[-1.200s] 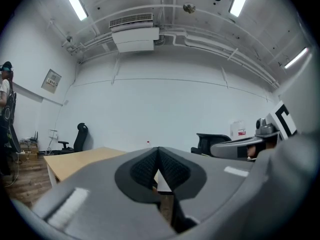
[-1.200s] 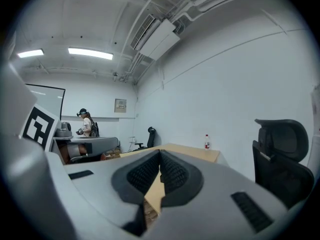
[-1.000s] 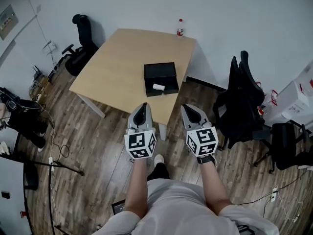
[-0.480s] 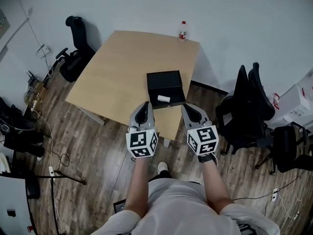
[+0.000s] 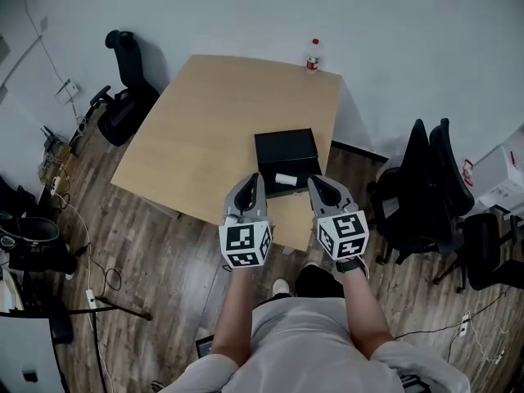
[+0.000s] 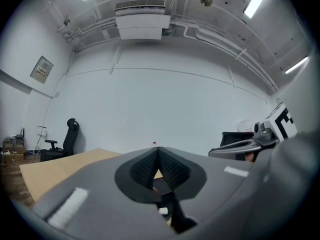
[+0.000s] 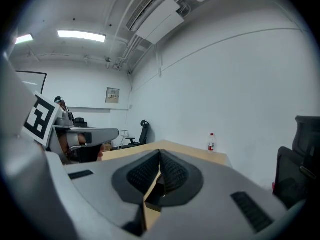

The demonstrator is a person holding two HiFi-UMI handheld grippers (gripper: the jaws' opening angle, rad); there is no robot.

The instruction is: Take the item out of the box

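Observation:
A black open box (image 5: 285, 151) sits on the light wooden table (image 5: 205, 137) near its front right edge. A small white item (image 5: 286, 179) lies inside the box at its near side. My left gripper (image 5: 255, 179) hovers just left of the box's near edge, shut and holding nothing. My right gripper (image 5: 314, 182) hangs just right of that edge, also shut and holding nothing. In the left gripper view the pads of the left gripper (image 6: 158, 154) meet, with the box (image 6: 161, 186) dark behind them. The right gripper (image 7: 160, 156) shows closed pads in its own view.
A plastic bottle (image 5: 312, 55) with a red cap stands at the table's far edge. Black office chairs stand at the back left (image 5: 123, 97) and close on the right (image 5: 426, 187). White cartons (image 5: 501, 178) sit far right. Cables (image 5: 90, 252) trail on the wood floor at left.
The person has stepped toward the table, so the box and table now lie closer under both grippers. Both grippers stayed shut and side by side.

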